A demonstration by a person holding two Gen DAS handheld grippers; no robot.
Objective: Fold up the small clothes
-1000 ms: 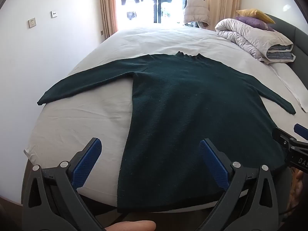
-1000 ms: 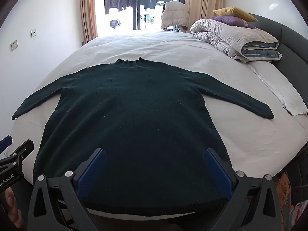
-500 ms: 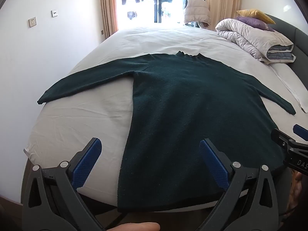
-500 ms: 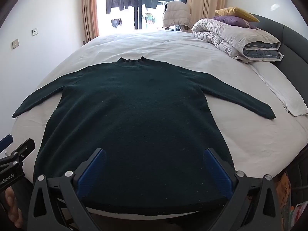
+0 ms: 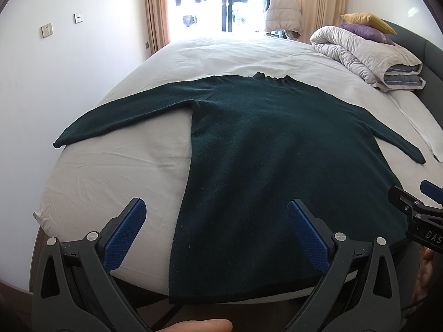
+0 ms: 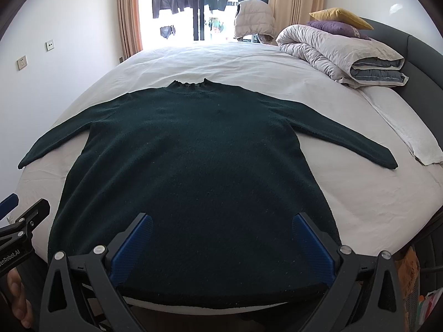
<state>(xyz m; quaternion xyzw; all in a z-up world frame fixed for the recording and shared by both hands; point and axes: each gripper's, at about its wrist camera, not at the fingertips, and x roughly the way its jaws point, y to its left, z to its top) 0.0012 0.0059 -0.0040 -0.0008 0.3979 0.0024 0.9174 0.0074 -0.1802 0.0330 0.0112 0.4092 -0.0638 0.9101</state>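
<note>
A dark green long-sleeved sweater (image 5: 265, 149) (image 6: 193, 166) lies flat on the white bed, collar toward the window, both sleeves spread out and its hem hanging at the near edge. My left gripper (image 5: 216, 213) is open above the sweater's lower left side and hem corner. Over the middle of the hem hovers my right gripper (image 6: 221, 225), also open. Neither holds any cloth. The right gripper's tip (image 5: 415, 213) shows at the right edge of the left wrist view, and the left gripper's tip (image 6: 25, 215) shows at the left edge of the right wrist view.
The bed sheet (image 5: 110, 171) (image 6: 373, 193) reaches a white wall on the left. A rolled duvet (image 6: 340, 55) with pillows sits at the headboard, back right. A pale jacket (image 6: 253, 19) hangs by the window. A folded white cloth (image 6: 409, 132) lies at the right edge.
The right wrist view has shifted slightly closer and to the right over the hem. The left gripper and the sweater have stayed as they were.
</note>
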